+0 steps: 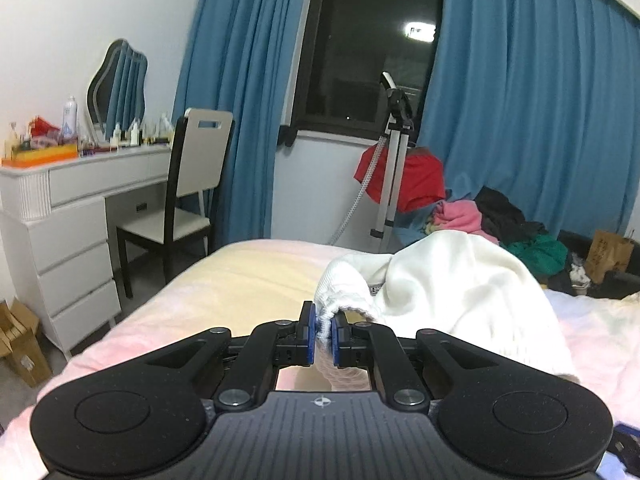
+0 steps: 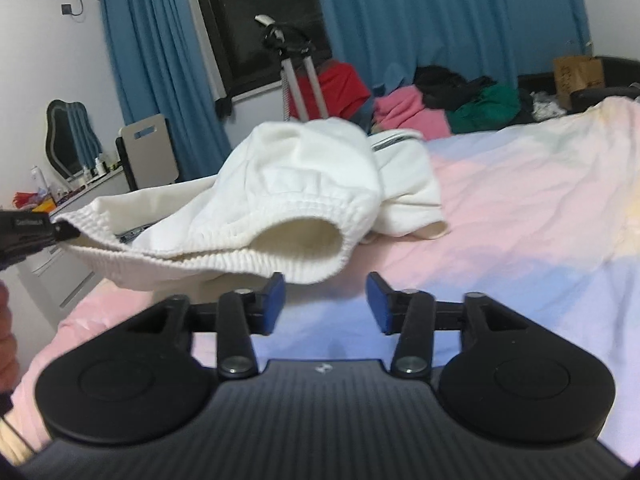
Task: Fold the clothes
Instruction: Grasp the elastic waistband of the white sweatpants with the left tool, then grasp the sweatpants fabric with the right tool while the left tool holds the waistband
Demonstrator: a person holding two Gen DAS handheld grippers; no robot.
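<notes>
White ribbed knit, a garment [image 2: 304, 184] with an elastic hem, hangs partly lifted over the bed [image 2: 520, 208], its far folds resting on the pastel pink and blue sheet. I have my left hand-held gripper [image 1: 323, 330] clamped on the ribbed edge, blue pads pressed against the fabric. My right hand-held gripper [image 2: 326, 300] stands with its jaws spread just below the drooping hem, nothing between them and no pad pressing on the cloth. Beyond the bed lies a pile of clothes [image 2: 440, 108] in red, pink, black and green under blue curtains [image 1: 540, 100]. A white dresser [image 1: 80, 208] and chair [image 1: 188, 184] stand on the left.
</notes>
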